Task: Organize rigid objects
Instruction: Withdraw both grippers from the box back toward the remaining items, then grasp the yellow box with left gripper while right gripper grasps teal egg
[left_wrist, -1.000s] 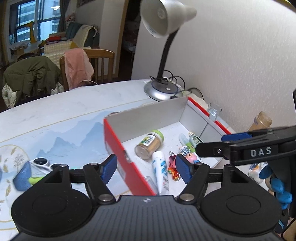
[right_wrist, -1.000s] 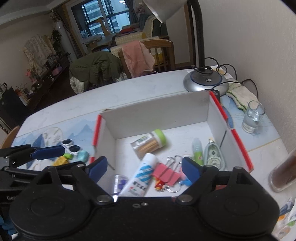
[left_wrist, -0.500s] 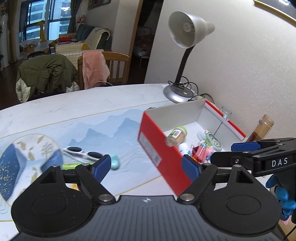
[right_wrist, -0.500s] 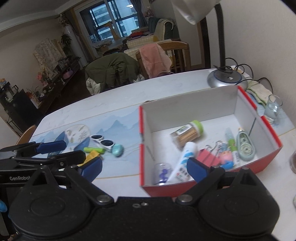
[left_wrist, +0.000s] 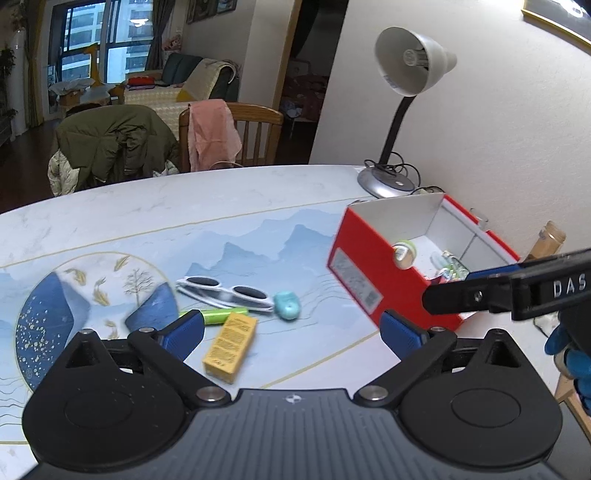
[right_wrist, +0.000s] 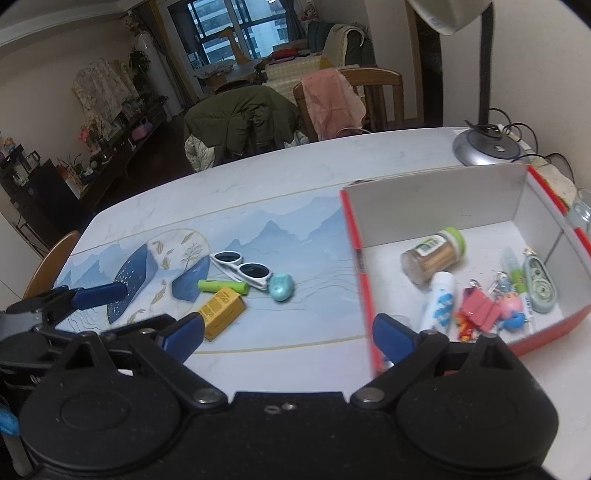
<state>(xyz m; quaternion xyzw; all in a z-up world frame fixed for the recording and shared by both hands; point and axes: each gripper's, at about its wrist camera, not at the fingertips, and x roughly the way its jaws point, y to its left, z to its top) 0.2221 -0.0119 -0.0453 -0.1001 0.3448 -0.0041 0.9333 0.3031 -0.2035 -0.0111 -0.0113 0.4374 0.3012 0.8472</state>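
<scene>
A red cardboard box with a white inside stands at the table's right and holds a jar, a white tube, pink clips and a correction tape. The box also shows in the left wrist view. Left of it on the table lie white sunglasses, a teal round object, a green tube and a yellow carton. My left gripper is open above the yellow carton. My right gripper is open and empty.
A desk lamp stands at the far right by the wall. A glass and a brown bottle stand behind the box. Chairs with a green coat and a pink cloth stand at the far edge.
Both grippers have pulled back and to the left, away from the box. The loose items left of the box have come into view between the fingers. Both stay open.
</scene>
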